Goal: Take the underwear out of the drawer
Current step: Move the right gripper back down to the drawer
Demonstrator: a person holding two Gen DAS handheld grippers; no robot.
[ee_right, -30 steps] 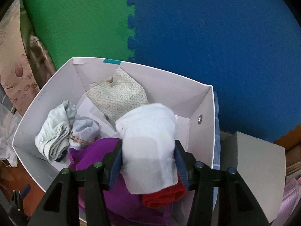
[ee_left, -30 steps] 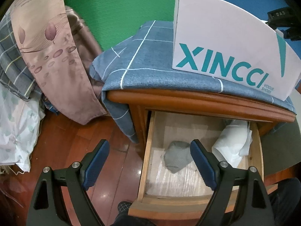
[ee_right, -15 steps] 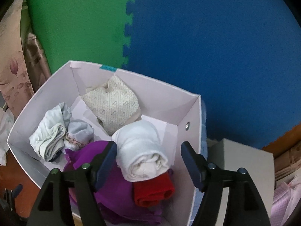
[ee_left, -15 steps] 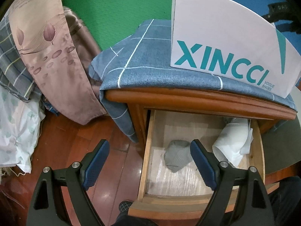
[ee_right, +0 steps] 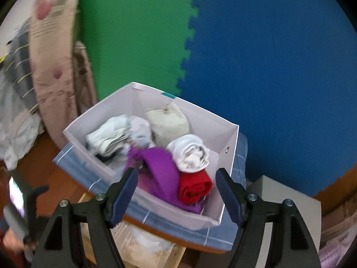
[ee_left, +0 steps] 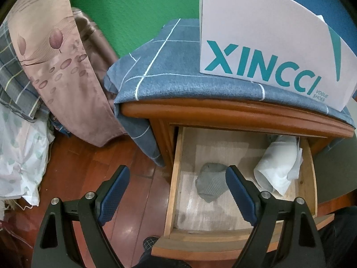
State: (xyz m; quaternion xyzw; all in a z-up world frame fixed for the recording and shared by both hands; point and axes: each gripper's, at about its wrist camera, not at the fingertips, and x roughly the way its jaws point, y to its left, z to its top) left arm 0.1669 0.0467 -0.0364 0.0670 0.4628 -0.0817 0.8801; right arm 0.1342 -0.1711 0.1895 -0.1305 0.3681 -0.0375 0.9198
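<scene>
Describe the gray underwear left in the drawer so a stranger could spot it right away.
Find the wooden nightstand draped with a blue checked cloth; its drawer hangs open. The gray underwear lies bunched mid-drawer, small and dark, unlike the larger white bundle to its right.

Left gripper had black triangular arms, silver screws behind the jaws, blue ribbed pads, right gripper was built the same, black frame, silver screws, blue pads, dark checked clothing below the left jaws.
</scene>
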